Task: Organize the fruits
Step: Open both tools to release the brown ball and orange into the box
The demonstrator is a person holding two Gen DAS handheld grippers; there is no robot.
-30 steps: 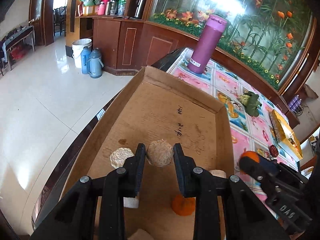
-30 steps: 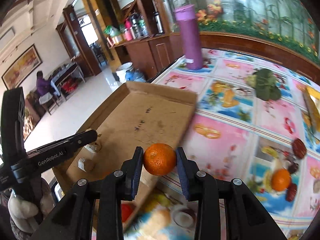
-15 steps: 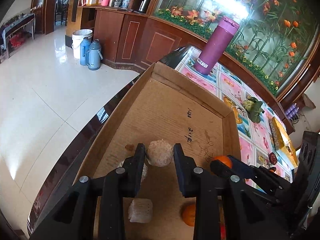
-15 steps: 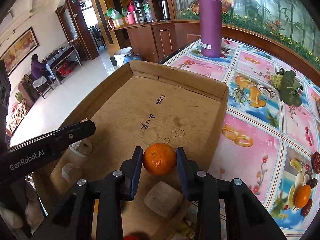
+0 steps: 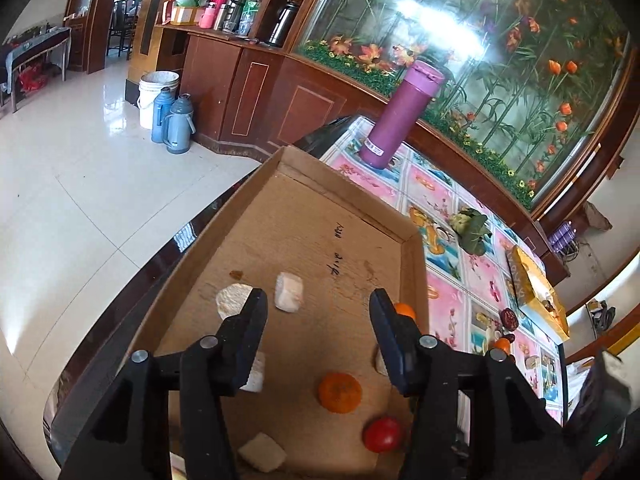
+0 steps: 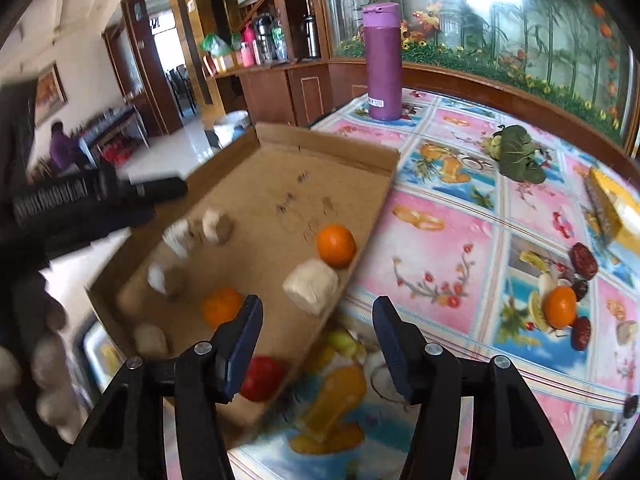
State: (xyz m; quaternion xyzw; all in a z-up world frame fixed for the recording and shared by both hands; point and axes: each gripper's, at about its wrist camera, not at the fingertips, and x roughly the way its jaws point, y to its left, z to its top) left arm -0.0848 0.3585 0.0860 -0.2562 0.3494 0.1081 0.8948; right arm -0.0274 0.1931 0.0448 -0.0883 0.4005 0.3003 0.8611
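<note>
Both wrist views look down close over the cardboard tray [image 5: 412,264], left from its near end, right from its table side; both share the purple flask [image 6: 383,62]

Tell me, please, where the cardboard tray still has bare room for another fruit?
The far half of the cardboard tray is bare, from its back wall to the handwriting. The near half is crowded: pale chunks on the left, two oranges, a red fruit by the right wall.

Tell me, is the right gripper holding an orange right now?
No, the right gripper is open with nothing between its fingers, and the nearest orange lies apart from it in the cardboard tray.
</note>
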